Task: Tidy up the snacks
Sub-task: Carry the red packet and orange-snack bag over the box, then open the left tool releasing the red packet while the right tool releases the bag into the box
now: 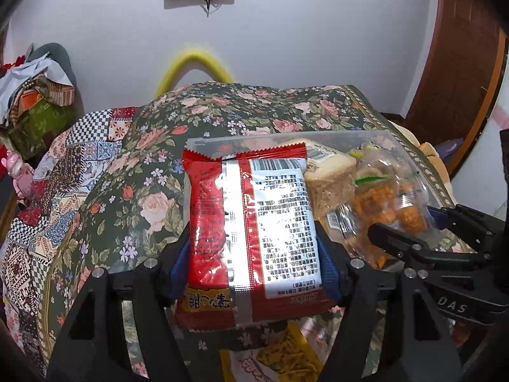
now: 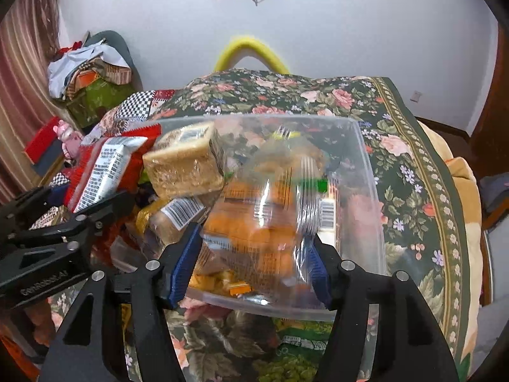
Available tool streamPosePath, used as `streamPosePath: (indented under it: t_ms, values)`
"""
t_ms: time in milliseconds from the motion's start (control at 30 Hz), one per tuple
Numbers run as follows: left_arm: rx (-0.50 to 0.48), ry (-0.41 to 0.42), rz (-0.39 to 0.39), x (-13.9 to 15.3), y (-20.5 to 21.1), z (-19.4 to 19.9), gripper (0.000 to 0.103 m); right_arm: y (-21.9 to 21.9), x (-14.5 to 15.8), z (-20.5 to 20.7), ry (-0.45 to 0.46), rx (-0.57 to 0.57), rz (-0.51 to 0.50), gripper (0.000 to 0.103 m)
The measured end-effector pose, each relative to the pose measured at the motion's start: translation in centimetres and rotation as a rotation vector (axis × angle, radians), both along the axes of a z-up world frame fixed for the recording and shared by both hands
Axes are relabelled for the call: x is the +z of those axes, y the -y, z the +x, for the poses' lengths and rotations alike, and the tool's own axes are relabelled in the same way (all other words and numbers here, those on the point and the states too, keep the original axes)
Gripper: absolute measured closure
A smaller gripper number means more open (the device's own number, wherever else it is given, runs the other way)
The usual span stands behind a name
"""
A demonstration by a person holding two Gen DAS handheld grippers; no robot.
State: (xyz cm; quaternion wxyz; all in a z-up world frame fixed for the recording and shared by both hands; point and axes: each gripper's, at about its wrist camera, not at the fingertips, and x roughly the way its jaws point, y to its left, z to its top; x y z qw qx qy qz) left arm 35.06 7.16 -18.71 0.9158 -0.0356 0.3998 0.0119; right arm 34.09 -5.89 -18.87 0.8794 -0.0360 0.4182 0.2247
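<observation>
At left of the wrist views the left gripper (image 1: 254, 264) pinched a red snack packet (image 1: 248, 222) over the clear bin (image 2: 366, 172) on the floral cloth (image 1: 222, 111), while rightward the right gripper (image 2: 251, 264) flanked an orange snack bag (image 2: 264, 210), its grip unclear, so both should be lowered well inside before releasing.

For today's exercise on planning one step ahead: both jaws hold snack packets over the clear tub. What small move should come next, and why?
Probably let go of the orange snack bag: the right gripper has it over the clear tub, above the packets already inside. The red packet in the left gripper could follow.
</observation>
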Motion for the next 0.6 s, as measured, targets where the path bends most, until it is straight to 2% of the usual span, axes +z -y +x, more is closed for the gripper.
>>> streamPosePath:
  t_ms: [67, 133, 367, 500, 600]
  values:
    - [-0.004, -0.007, -0.013, 0.2, -0.1, -0.3, 0.034, 0.2, 0.2, -0.4, 0.000, -0.002, -0.002, 0.035]
    - [-0.007, -0.012, -0.022, 0.5, -0.2, -0.8, 0.032, 0.3, 0.7, -1.1, 0.019, 0.000, -0.009, 0.032]
    - [-0.013, 0.019, -0.028, 2.6, -0.1, -3.5, 0.021, 1.4, 2.6, -3.2, 0.062, 0.003, 0.007, 0.026]
    - [-0.021, 0.019, -0.016, 3.3, -0.1, -5.1, 0.020, 2.3, 3.3, -4.4, 0.075, -0.004, 0.021, 0.025]
    - [-0.032, 0.010, -0.010, 3.3, 0.1, -6.3, 0.012, 3.0, 3.5, -5.5, 0.086, -0.010, 0.017, 0.023]
